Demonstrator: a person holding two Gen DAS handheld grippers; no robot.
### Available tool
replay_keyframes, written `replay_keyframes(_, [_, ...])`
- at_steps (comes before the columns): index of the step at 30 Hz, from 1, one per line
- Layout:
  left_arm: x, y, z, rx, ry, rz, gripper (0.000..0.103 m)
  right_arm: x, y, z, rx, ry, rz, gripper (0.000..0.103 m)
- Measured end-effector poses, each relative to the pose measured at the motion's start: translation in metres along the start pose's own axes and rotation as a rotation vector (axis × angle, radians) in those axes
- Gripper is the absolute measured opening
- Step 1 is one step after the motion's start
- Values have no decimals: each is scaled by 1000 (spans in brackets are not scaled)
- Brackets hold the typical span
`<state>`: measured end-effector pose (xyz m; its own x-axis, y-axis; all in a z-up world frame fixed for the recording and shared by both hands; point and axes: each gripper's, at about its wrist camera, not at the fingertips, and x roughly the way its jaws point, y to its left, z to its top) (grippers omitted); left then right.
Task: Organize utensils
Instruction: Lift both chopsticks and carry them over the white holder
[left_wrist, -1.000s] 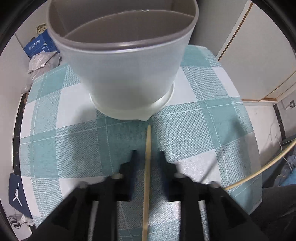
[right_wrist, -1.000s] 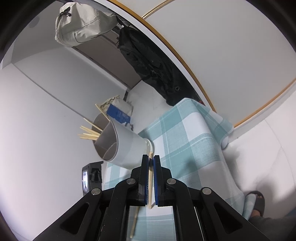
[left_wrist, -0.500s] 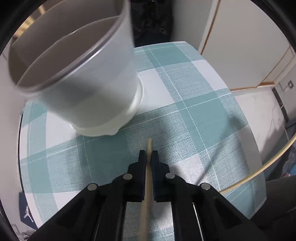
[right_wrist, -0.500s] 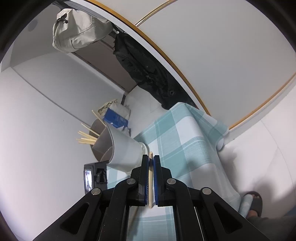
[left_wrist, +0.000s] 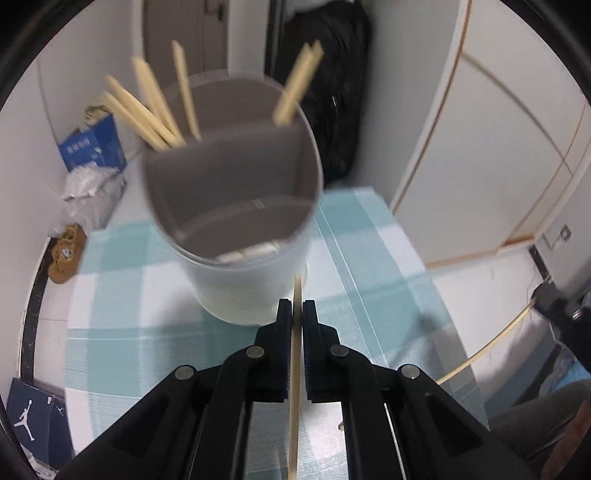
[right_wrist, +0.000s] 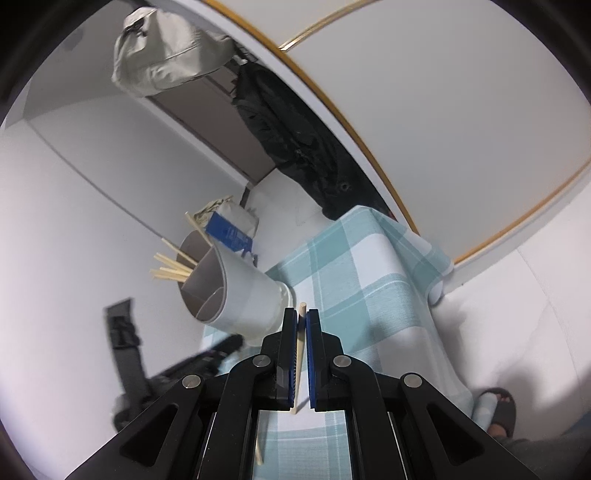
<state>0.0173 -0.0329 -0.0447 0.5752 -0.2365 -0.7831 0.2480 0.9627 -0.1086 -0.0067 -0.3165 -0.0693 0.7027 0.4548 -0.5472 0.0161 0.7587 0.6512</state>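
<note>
A white utensil holder (left_wrist: 243, 236) with a grey divided inside stands on the teal checked tablecloth (left_wrist: 369, 295). Several wooden chopsticks (left_wrist: 147, 110) stick out of its far compartments. My left gripper (left_wrist: 296, 306) is shut on a wooden chopstick (left_wrist: 294, 387) and holds it lifted, its tip near the holder's right side. My right gripper (right_wrist: 301, 314) is shut on another chopstick (right_wrist: 300, 350), raised to the right of the holder (right_wrist: 236, 291). It also shows at the right edge of the left wrist view (left_wrist: 561, 306).
A loose chopstick (right_wrist: 258, 448) lies on the cloth below my right gripper. Blue boxes (left_wrist: 92, 147), a black bag (left_wrist: 332, 92) and a sandal (left_wrist: 66, 251) sit on the floor beyond the table edge. A white cupboard (left_wrist: 480, 147) stands at the right.
My left gripper closed on the chopstick and lifted it, so the holder's open top and its chopsticks come into view. My right gripper stays shut on its chopstick and shifted slightly.
</note>
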Motion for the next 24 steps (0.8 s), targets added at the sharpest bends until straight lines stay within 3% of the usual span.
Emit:
replay_keyframes(10, [-20, -2, 5, -74, -182, -25, 2, 0, 34, -13, -163, -26, 10, 4])
replay_keyframes(24, [-35, 5, -4, -69, -226, -55, 2, -3, 76, -30, -318, -69, 39, 4])
